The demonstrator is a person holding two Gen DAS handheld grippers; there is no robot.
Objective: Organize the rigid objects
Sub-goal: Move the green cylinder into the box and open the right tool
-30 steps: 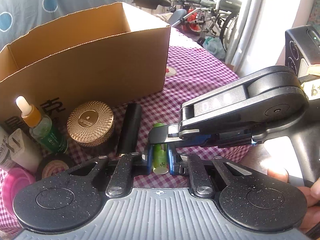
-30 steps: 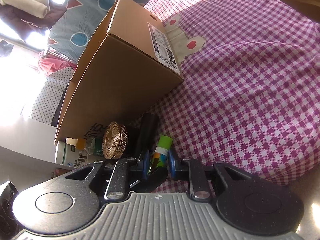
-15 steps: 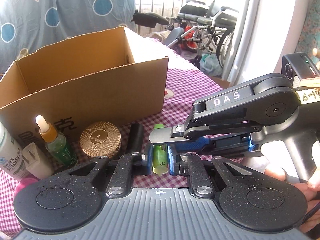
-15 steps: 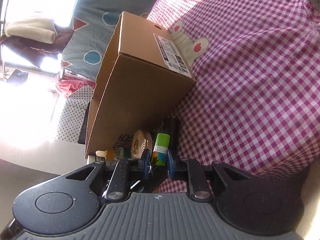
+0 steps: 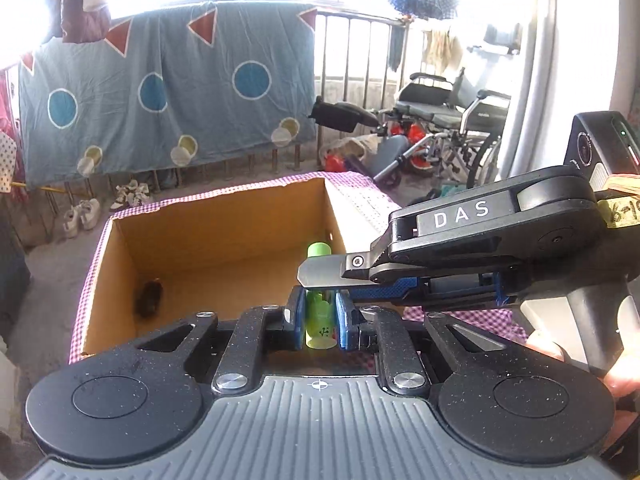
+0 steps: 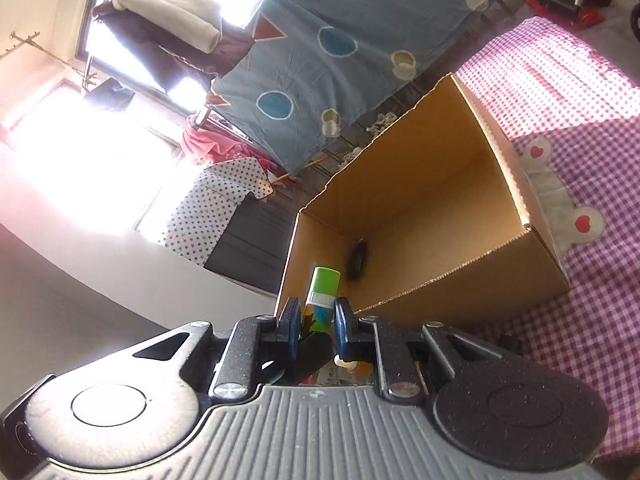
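A green tube with a green cap (image 5: 319, 312) is held in the air by both grippers at once. My left gripper (image 5: 318, 326) is shut on its lower part. My right gripper (image 6: 316, 320) is shut on it from the side; its body reaches in from the right in the left wrist view (image 5: 460, 264). The tube (image 6: 322, 300) hangs over the near edge of an open cardboard box (image 5: 208, 240), which also shows in the right wrist view (image 6: 420, 200). A small dark object (image 5: 149, 298) lies inside the box on its floor.
The box stands on a purple checked cloth (image 6: 580, 120). A blue sheet with circles (image 5: 160, 92) hangs on a railing behind. A wheelchair (image 5: 452, 120) stands at the back right. A bottle tip (image 6: 352, 366) shows under my right gripper.
Both grippers have lifted the green tube off the cloth and carried it up over the box's open top. The other items in front of the box have dropped out of view.
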